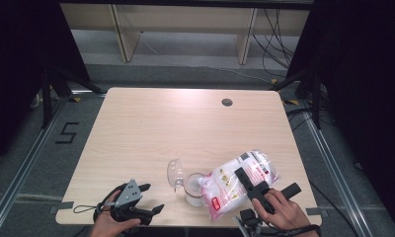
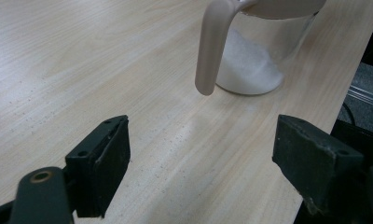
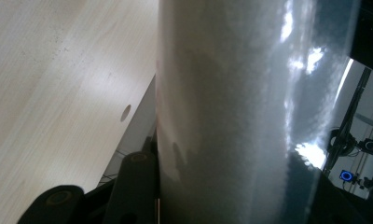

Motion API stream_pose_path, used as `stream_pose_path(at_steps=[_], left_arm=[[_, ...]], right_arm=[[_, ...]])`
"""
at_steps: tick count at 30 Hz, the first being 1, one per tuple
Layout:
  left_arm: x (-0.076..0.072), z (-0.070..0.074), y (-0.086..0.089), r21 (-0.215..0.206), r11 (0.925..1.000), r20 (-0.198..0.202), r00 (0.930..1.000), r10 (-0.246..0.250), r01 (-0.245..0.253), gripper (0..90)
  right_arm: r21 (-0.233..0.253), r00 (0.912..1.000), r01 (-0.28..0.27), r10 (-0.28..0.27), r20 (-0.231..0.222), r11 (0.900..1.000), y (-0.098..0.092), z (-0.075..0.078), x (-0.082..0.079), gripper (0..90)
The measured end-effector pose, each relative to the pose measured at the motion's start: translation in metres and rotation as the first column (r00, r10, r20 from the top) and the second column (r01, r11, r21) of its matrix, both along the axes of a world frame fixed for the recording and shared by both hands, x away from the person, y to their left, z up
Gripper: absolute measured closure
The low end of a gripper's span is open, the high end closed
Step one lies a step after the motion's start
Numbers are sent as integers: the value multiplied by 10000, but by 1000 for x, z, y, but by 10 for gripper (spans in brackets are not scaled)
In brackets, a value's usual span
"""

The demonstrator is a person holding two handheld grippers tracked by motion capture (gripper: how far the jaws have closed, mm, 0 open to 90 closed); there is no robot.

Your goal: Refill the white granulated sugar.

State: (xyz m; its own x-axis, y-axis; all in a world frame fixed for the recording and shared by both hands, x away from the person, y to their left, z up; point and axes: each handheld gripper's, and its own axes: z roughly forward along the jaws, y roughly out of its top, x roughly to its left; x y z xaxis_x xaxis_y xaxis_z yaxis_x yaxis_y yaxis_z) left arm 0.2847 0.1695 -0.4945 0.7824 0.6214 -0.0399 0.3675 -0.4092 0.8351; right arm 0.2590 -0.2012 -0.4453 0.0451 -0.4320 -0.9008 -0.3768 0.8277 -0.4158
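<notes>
A clear jar (image 1: 194, 191) part-filled with white granules stands near the table's front edge, its hinged lid (image 1: 175, 173) swung open to the left. A plastic bag (image 1: 237, 181) of white granules with red print lies tilted, its lower end at the jar's mouth. My right gripper (image 1: 267, 180) is shut on the bag's upper part; in the right gripper view the bag (image 3: 231, 102) sits between both jaws. My left gripper (image 1: 153, 197) stands open and empty at the front left. In its own view the left gripper (image 2: 201, 163) faces the jar (image 2: 254, 65) and a curved grey lid part (image 2: 212, 46).
The wooden table (image 1: 176, 128) has a small round cable hole (image 1: 227, 102) at the back right. The front edge runs close to both hands. Shelving and cables stand on the floor beyond the far edge. Dark stands flank the table.
</notes>
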Motion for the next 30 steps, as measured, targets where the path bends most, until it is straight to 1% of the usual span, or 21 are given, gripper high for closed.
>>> stream_pose_path(at_steps=[1,2,4,8,9,10,11,12,13,14,15,16,20,22,26,27,28,29,30], left_arm=[[0,0,0,-8,10000,2,10000,-9,9,187],[0,0,0,1,10000,5,10000,-8,8,187],[0,0,0,-1,10000,4,10000,-1,1,187],[0,0,0,-47,10000,-19,10000,-11,11,187],[0,0,0,-69,10000,-25,10000,-1,0,187],[0,0,-1,-72,10000,-27,10000,-2,1,187],[0,0,0,-46,10000,-13,10000,-16,16,187],[0,-1,-1,-157,9999,13,10000,10,-10,187],[0,0,0,-73,10000,-19,10000,2,-2,187],[0,0,-1,-82,10000,-14,10000,3,-4,187],[0,0,0,-68,10000,-14,10000,-3,3,187],[0,-1,-1,-207,9998,3,10000,30,-30,187],[0,-1,0,-108,9999,15,10000,-20,20,187],[0,0,-1,-141,9999,-21,10000,30,-31,187],[0,-1,-1,-94,10000,10,10000,-20,20,187],[0,-1,-1,-139,9999,3,10000,5,-5,187],[0,0,0,-29,10000,-23,10000,-22,22,187],[0,0,-1,-90,10000,-24,10000,13,-13,187],[0,0,0,-35,10000,-13,10000,-21,21,187]], right_arm=[[-5,9998,-173,173,113,9999,0,0,0,641],[79,9999,-125,125,46,9999,0,-1,0,641],[-12,9998,-183,183,72,9998,1,-1,0,641],[-25,9999,-151,151,71,9999,1,0,0,642],[-118,9999,-129,130,111,9998,1,0,0,642],[55,10000,-80,80,42,10000,0,-1,0,642],[45,9999,-91,91,44,9999,0,-1,0,642],[-85,9998,-170,170,98,9998,1,0,0,642],[-116,9998,-168,170,107,9998,1,1,0,642],[-17,9998,-172,172,71,9999,1,0,0,642],[-26,9998,-173,173,78,9998,0,0,0,642],[-47,9998,-176,177,75,9998,1,0,0,642],[-80,10000,-88,88,3,9999,1,1,0,642],[-76,10000,-97,97,9,9999,1,1,0,643],[-24,9999,-112,111,-7,9999,0,1,0,643],[20,9999,-105,105,-14,9999,0,1,0,643],[123,9999,-164,164,4,9998,-1,0,1,644],[106,9999,-158,158,1,9998,-1,0,1,644],[98,9999,-165,165,10,9998,-1,0,1,644]])
